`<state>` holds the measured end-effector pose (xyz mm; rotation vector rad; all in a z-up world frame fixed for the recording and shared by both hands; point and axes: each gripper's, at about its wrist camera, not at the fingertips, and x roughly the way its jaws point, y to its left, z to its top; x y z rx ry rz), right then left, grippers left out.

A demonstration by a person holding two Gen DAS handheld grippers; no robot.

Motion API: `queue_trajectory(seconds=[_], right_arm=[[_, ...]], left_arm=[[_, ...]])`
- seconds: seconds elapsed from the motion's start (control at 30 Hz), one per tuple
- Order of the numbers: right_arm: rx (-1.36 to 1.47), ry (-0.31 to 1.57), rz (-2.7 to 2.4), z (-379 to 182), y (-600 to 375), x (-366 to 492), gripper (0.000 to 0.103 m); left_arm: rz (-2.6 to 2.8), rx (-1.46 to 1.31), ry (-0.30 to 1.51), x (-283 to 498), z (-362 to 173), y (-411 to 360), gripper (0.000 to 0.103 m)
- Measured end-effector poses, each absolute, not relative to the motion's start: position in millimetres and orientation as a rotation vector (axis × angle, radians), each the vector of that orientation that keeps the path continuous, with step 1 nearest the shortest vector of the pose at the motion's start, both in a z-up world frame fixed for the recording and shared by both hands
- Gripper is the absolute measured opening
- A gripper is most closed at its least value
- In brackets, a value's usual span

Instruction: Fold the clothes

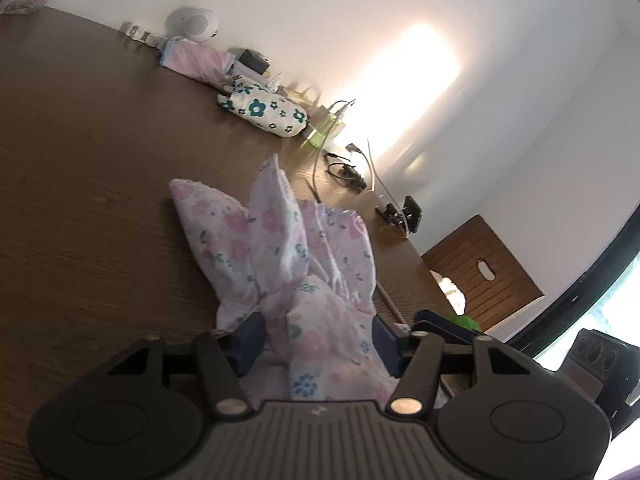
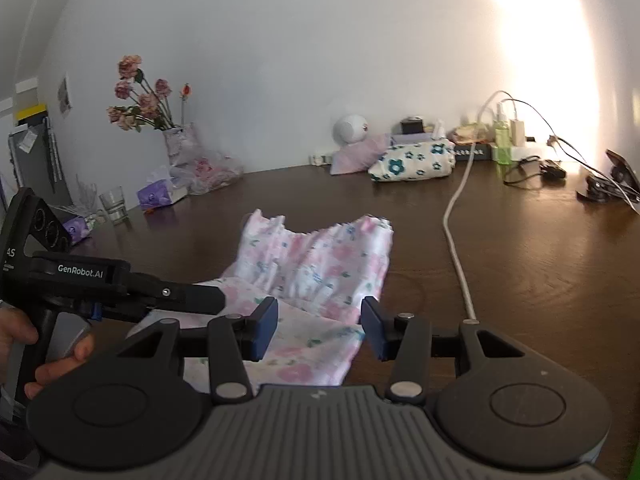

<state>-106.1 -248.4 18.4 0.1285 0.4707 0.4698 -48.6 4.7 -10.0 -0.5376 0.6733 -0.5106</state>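
Presently, my left gripper (image 1: 316,340) stands part open with the pink floral cotton garment (image 1: 296,264) bunched between its blue pads, not clamped. My right gripper (image 2: 319,328) — jaws likewise apart — hovers over that garment (image 2: 316,264), which lies mid-table on the dark wooden table (image 2: 520,280), toward my near edge.

Garment (image 2: 316,276) lies on the table (image 2: 520,280) at centre; cable (image 2: 456,232) beside it at 3 o'clock; folded bundle (image 2: 412,162) behind at 1 o'clock; glass (image 2: 113,203) and vase (image 2: 180,140) at 10 o'clock
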Motion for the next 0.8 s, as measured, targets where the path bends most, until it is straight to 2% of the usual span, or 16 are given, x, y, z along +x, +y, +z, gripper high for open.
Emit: queue_trajectory(seconds=[0.2,0.23,0.27,0.33,0.4,0.47,0.6,0.73,0.8], right_arm=[[0.200,0.508,0.468,11,-259,-101,0.047],[0.205,0.521,0.468,9,-258,-99,0.047],[0.210,0.534,0.467,7,-258,-97,0.046],[0.232,0.565,0.487,2,-255,-91,0.036],[0.251,0.566,0.497,1,-252,-90,0.013],[0.249,0.521,0.507,7,-250,-93,0.009],[0.210,0.505,0.545,12,-241,-90,0.009],[0.138,0.574,0.496,-1,-227,-78,0.010],[0.116,0.587,0.473,-1,-225,-77,0.016]], left_arm=[[-0.500,-0.547,0.671,-50,-10,14,0.051],[-0.508,-0.556,0.675,-50,-11,14,0.042],[-0.515,-0.565,0.680,-49,-12,14,0.028],[-0.533,-0.576,0.678,-50,-14,13,0.009],[-0.554,-0.589,0.661,-53,-15,13,0.007],[-0.574,-0.605,0.627,-58,-12,17,0.007],[-0.544,-0.582,0.639,-65,-12,24,0.007],[-0.476,-0.594,0.701,-59,-22,26,0.011],[-0.467,-0.598,0.694,-59,-21,28,0.020]])
